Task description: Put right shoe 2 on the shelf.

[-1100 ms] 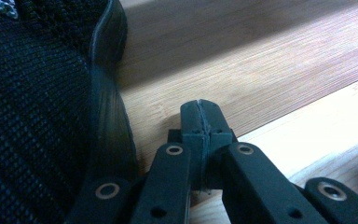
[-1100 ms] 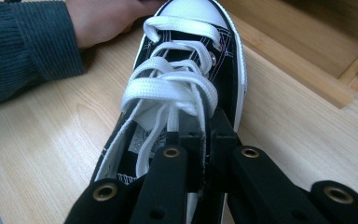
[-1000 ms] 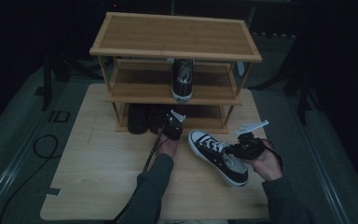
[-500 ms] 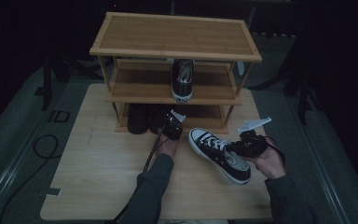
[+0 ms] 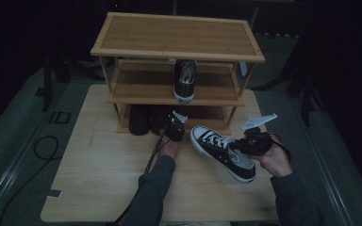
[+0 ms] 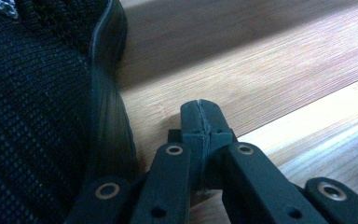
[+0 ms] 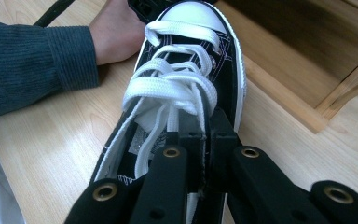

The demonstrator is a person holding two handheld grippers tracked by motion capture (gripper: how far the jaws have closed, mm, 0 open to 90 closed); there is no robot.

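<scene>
Right tool (image 5: 245, 143) is clamped on the sneaker's (image 5: 221, 151) collar, shoe on the table (image 5: 99, 174) before the rack (image 5: 176, 52), left tool (image 5: 173, 126) pinched empty beside dark shoes (image 5: 141, 120); lift toe-first, level, towards its mate (image 5: 185, 80).

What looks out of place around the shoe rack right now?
One sneaker lies angled on the table in front of the rack, gripped at its opening by the right gripper, while its apparent mate sits on the middle shelf.

Blk/white lace-up sneaker (image 5: 221, 151) upright on table, toe twd shoe rack (image 5: 176, 47), collar gripped by jaws.
</scene>
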